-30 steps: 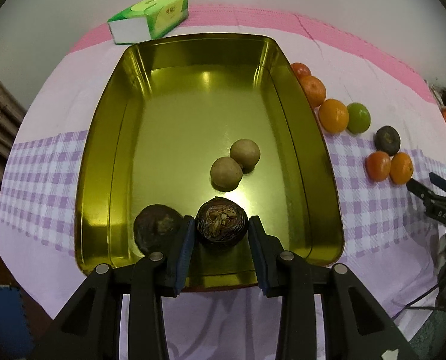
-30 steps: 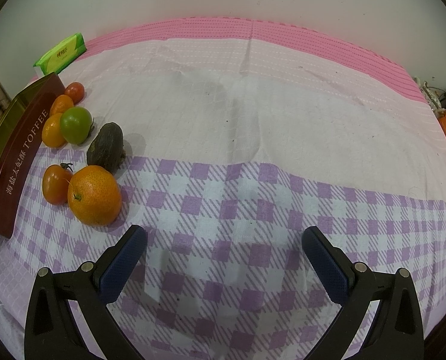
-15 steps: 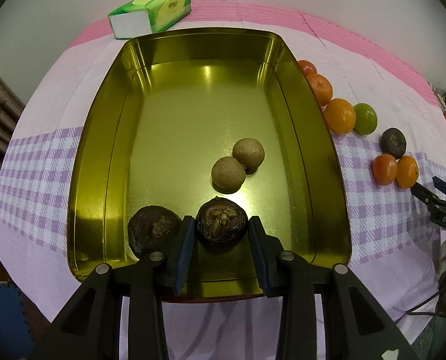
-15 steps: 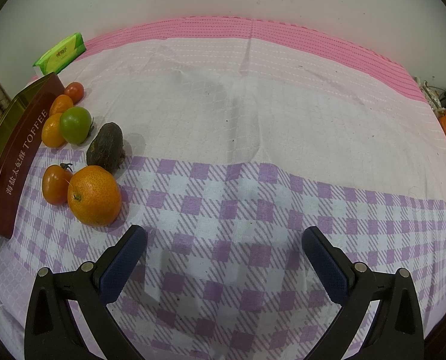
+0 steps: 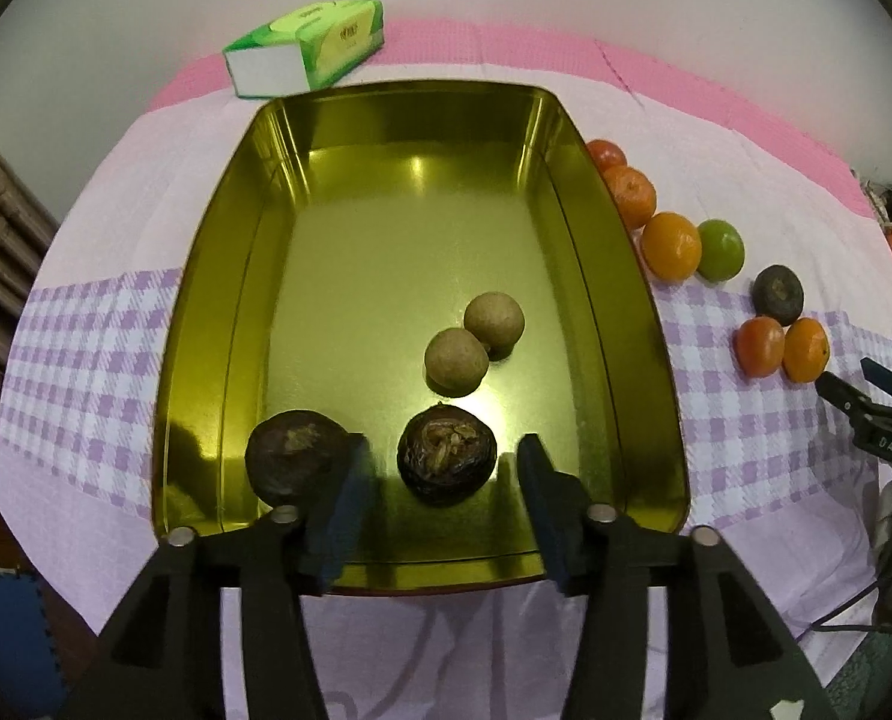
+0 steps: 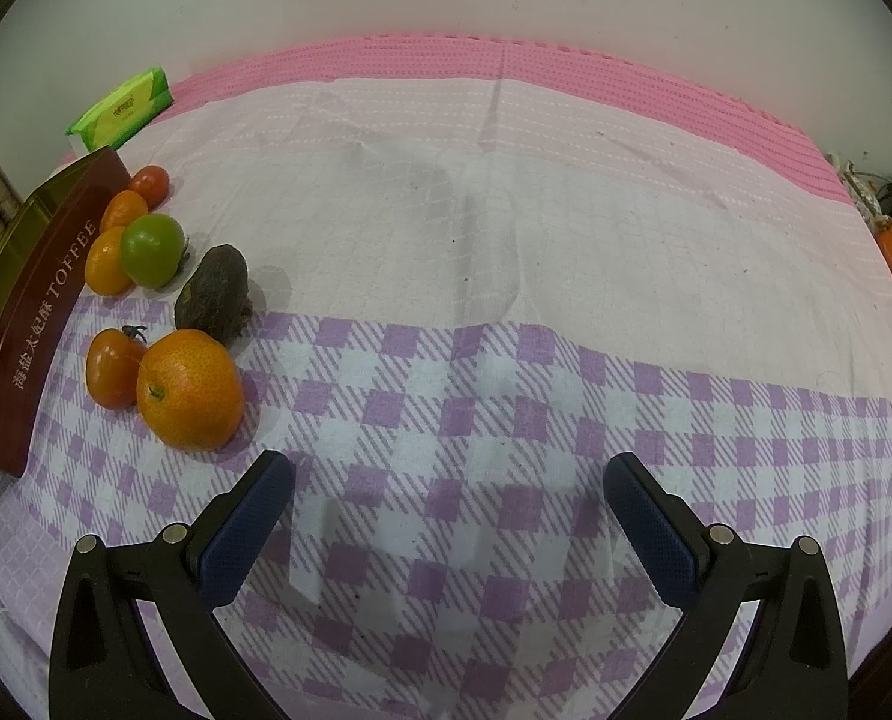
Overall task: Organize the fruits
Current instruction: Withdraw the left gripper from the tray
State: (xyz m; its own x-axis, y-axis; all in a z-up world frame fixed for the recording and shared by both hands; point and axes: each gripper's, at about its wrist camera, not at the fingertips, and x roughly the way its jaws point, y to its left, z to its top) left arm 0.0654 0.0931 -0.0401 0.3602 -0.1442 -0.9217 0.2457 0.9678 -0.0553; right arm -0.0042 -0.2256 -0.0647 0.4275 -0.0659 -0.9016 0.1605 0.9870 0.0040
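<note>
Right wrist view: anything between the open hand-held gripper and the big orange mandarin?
Nothing. Only bare purple-checked tablecloth separates the right hand-held gripper from the large orange mandarin, seen in the right wrist view.

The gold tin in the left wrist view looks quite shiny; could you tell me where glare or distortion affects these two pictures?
Left wrist view: bright glare spots on the gold tin's floor, one beside the dark wrinkled fruit and a smaller one near the far wall; fisheye bends the tin's walls. Right wrist view: even, soft light, no glare; the checked tablecloth curves and corners go black.
</note>
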